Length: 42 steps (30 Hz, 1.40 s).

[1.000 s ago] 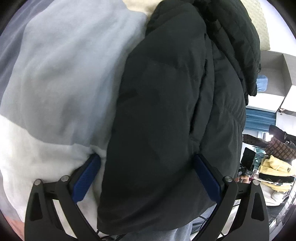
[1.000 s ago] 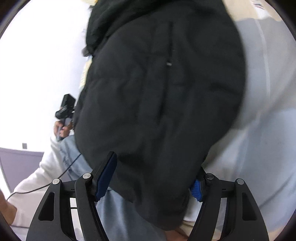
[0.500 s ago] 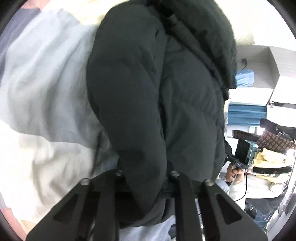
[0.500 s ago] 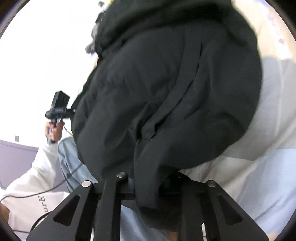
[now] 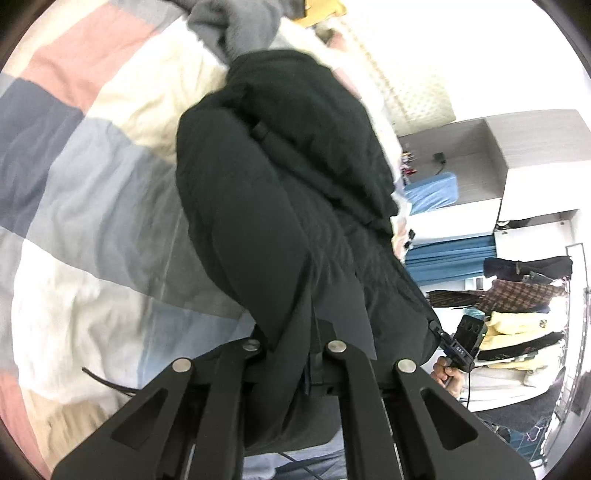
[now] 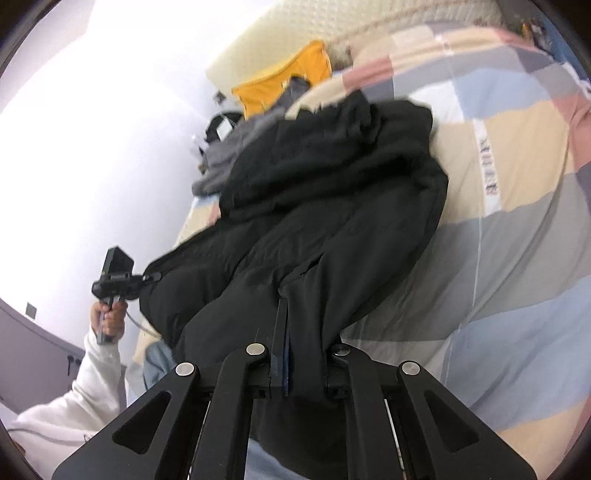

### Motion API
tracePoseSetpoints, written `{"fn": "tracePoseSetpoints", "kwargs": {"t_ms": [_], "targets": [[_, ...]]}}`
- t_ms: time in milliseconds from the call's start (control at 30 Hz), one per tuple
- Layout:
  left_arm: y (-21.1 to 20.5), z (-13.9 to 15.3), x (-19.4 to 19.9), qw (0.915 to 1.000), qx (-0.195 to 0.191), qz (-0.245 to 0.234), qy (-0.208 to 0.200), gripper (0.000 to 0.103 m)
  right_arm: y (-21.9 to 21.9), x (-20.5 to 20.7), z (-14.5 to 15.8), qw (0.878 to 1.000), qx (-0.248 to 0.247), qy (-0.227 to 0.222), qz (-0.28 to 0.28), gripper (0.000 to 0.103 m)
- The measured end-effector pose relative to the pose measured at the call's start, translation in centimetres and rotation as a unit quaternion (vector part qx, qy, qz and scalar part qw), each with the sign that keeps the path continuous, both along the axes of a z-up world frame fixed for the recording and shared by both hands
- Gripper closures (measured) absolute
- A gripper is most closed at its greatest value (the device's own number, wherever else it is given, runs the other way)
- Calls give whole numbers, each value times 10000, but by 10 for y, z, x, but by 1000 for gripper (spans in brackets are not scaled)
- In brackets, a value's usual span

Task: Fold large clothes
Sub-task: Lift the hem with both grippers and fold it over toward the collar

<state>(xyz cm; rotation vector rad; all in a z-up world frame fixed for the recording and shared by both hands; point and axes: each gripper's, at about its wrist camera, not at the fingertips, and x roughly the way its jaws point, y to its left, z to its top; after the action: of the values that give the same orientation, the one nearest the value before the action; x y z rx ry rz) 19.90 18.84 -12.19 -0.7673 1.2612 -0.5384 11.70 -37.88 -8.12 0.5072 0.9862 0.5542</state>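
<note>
A black padded jacket (image 5: 280, 177) lies lengthwise on a patchwork quilt on the bed, its hood end far from me. My left gripper (image 5: 306, 354) is shut on the jacket's near hem and lifts it off the quilt. In the right wrist view the same jacket (image 6: 332, 206) stretches away, and my right gripper (image 6: 284, 354) is shut on the hem's other corner, with fabric bunched between the jaws. Each view shows the other gripper held in a hand beside the jacket: the right one (image 5: 463, 341) and the left one (image 6: 114, 273).
The patchwork quilt (image 5: 85, 177) covers the bed (image 6: 517, 221). A grey garment (image 5: 236, 26) and an orange one (image 6: 288, 77) lie near the headboard. Shelves and a clothes rack (image 5: 517, 295) stand to the right of the bed.
Both grippers closed on the jacket's near hem and pulled back and up. The jacket now looks smaller and more of the quilt and the headboard shows.
</note>
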Motion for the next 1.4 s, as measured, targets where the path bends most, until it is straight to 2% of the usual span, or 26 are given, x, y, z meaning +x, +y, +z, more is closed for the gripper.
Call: {"fn": "tracePoseSetpoints", "kwargs": {"t_ms": [233, 433, 733, 1133, 1400], "targets": [[14, 28, -34, 9996, -98, 182, -189, 98, -15, -29, 27, 9989, 212, -360, -189, 99], [31, 44, -70, 9995, -133, 206, -211, 98, -2, -58, 47, 9976, 236, -606, -218, 99], [42, 65, -117, 9997, -88, 159, -189, 98, -8, -102, 68, 9967, 231, -662, -403, 99], [44, 74, -62, 9986, -59, 528, 9, 97, -26, -52, 71, 9948, 492, -341, -821, 99], [43, 89, -6, 9955, -71, 949, -5, 97, -43, 10, 70, 9878, 863, -291, -1261, 99]]}}
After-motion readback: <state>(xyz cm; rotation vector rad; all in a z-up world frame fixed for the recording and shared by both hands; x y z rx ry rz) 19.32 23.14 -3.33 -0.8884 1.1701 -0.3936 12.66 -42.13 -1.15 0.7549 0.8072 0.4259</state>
